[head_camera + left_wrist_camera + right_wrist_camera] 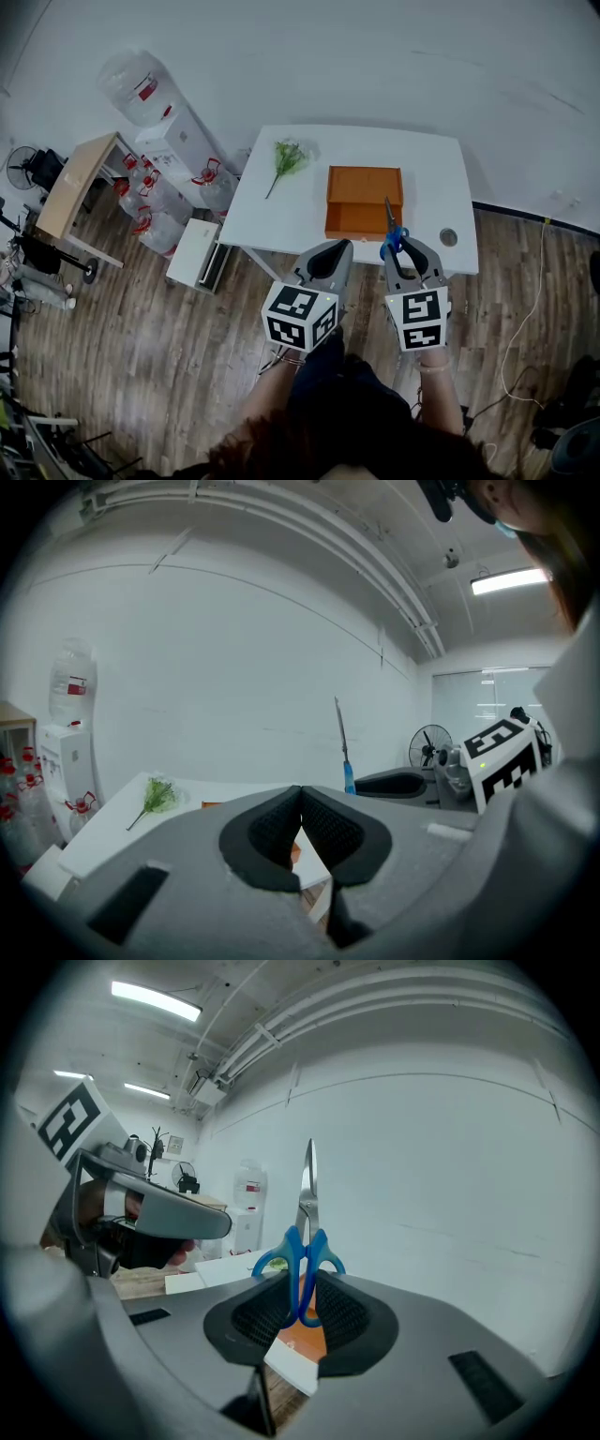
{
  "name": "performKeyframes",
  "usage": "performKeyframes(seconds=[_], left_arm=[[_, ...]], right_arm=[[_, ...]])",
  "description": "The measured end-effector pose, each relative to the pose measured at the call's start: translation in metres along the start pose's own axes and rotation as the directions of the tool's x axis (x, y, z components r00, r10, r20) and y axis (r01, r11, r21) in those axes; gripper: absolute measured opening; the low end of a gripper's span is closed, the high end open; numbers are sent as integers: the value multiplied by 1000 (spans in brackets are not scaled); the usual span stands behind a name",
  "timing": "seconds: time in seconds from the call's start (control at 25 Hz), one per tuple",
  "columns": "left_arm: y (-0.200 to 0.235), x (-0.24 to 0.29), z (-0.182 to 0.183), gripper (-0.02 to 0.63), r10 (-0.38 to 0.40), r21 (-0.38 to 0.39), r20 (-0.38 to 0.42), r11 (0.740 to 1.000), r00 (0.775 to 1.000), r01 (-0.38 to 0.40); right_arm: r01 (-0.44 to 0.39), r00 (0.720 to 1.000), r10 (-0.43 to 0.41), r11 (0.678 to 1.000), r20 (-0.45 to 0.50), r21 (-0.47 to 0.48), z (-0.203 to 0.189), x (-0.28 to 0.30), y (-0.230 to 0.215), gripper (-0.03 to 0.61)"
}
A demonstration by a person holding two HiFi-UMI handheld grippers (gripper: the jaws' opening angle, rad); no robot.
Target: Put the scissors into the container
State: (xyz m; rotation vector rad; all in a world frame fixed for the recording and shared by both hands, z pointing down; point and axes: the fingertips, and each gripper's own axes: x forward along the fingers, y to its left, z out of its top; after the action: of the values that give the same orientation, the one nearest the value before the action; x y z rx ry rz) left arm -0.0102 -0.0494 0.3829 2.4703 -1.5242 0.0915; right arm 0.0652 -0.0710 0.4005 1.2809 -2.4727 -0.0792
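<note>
My right gripper [300, 1309] is shut on the blue-handled scissors [302, 1258], which stand upright with the metal blades pointing up and away. In the head view the scissors [392, 234] stick out of the right gripper [410, 257] over the table's near edge, their blade tip reaching toward the orange container [364, 201]. The container is an open shallow wooden box in the middle of the white table [281, 211]. My left gripper [328, 259] hangs beside the right one with its jaws closed and nothing in them; its own view [300, 832] shows the pads touching.
A small green plant sprig [286, 159] lies on the table's left part and a small round object [448, 237] near its right front corner. Left of the table stand a water dispenser [159, 122], spare bottles and a wooden desk [70, 183]. A cable runs along the floor at right.
</note>
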Motion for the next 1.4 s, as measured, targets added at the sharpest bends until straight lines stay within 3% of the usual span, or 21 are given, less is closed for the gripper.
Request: performKeyframes(seconds=[0.4,0.68,1.4], left_arm=[[44,50,11,15,-16,-1,-7,1000,1000,16],[78,84,21,15,-42,-5,-12,999,999,42],[138,131,28,15,-120,-30,-30,992,992,119]], right_arm=[[-6,998,2,998,-67,-63,-9,62,-20,77],[-18,991,-7,983,-134,-183,-17,106,-30,77],[-116,937,-1,943,-350,-313,-73,179,-24,77]])
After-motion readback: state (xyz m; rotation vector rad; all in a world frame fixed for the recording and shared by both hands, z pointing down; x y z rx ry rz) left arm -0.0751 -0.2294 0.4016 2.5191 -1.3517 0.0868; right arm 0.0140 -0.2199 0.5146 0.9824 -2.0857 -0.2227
